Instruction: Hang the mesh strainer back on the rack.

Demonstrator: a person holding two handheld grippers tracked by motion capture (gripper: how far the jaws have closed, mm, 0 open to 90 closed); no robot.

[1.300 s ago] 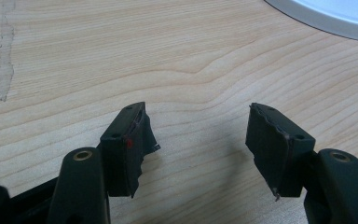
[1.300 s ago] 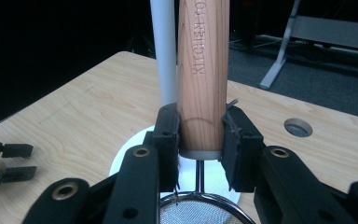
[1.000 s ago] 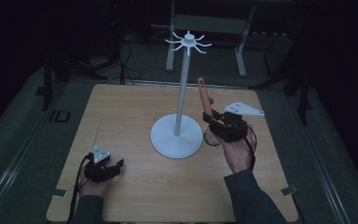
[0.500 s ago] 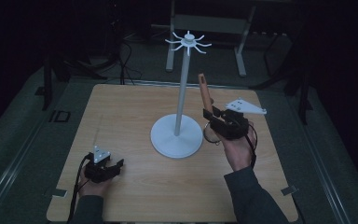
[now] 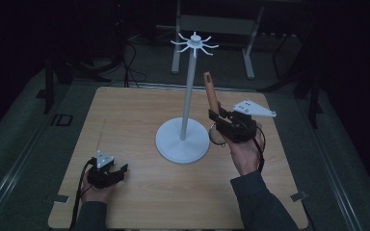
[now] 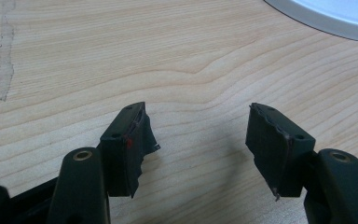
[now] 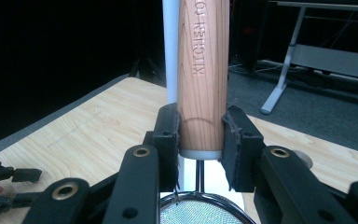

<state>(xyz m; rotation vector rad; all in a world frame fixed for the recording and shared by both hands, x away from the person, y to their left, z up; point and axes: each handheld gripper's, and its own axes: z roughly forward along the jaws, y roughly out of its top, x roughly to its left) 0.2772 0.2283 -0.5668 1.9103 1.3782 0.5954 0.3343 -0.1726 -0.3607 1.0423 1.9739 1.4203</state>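
Hanging the strainer (image 5: 216,134) on the white stand (image 5: 183,140) is judged to be the step in hand. The strainer is held clear of the table (image 5: 139,115), just right of the stand's pole, with its wooden handle (image 7: 202,70) pointing up and its mesh bowl (image 7: 198,212) hanging below the jaws. The right gripper (image 5: 223,122) is clamped on the lower end of the handle, one pad on each side, as seen in the right gripper view. The left gripper (image 5: 107,173) is rested on the table at the near left, well apart from the stand; its jaws are spread wide and nothing is held between them (image 6: 198,140).

For the next move, the strainer must be lifted to the ring of hooks (image 5: 194,44) at the top of the pole, which sits well above the handle tip. Whether the handle tip carries a hanging loop cannot be told.
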